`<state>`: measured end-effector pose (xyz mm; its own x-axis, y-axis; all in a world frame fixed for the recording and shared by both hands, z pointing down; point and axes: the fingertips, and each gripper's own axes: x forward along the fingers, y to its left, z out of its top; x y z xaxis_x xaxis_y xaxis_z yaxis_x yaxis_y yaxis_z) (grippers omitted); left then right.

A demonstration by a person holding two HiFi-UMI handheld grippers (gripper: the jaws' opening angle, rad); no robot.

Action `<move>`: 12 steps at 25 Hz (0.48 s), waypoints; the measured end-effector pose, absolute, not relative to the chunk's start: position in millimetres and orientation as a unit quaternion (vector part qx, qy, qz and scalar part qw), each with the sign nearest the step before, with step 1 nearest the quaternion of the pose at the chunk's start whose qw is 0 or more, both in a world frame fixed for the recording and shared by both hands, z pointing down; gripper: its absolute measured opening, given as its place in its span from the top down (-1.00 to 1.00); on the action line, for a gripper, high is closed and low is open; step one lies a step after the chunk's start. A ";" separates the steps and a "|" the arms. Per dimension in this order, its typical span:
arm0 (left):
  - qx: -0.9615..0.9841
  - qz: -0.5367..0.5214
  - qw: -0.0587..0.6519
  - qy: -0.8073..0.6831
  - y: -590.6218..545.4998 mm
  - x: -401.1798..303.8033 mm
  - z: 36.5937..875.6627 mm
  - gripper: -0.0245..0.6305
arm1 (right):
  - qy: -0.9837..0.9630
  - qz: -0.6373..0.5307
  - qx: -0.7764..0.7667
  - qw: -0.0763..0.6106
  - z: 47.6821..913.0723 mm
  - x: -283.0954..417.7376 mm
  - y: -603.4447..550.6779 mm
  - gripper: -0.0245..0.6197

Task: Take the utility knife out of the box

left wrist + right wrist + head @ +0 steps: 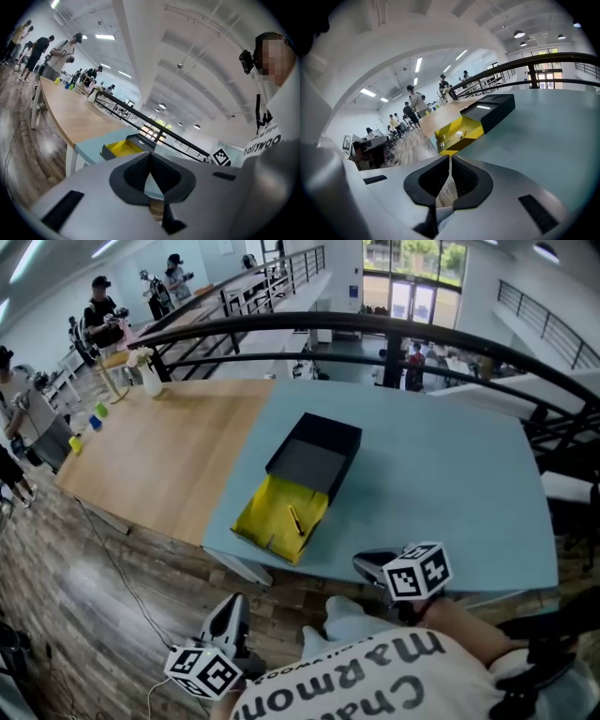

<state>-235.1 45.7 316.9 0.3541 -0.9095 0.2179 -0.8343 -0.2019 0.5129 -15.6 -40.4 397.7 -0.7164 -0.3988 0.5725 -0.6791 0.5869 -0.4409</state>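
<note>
Teal tabletop (450,474) holds box (314,454); left tongs (232,607), right tongs (366,564) pressed together, empty, low by near edge.

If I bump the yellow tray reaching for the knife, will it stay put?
Probably not. The yellow tray looks like thin card, slid out of its black sleeve, so it may flex or slide on the smooth blue mat. It lies near the table edge, so a pull toward you could tip it off.
</note>
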 end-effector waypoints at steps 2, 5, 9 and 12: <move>0.778 -0.054 0.284 -0.557 42.6 -229.6 318.4 0.92 | -0.857 0.340 0.320 0.219 403.7 -8.8 -40.6 0.80; 0.783 -0.041 0.282 -0.553 35.8 -226.8 320.6 0.92 | -0.850 0.352 0.324 0.222 409.3 -6.1 -44.0 0.80; 0.778 -0.029 0.295 -0.554 23.6 -224.5 329.4 0.92 | -0.849 0.351 0.323 0.229 412.6 -5.5 -55.2 0.80; 0.777 -0.011 0.303 -0.552 11.0 -216.8 338.2 0.92 | -0.847 0.350 0.328 0.228 417.8 0.3 -72.5 0.80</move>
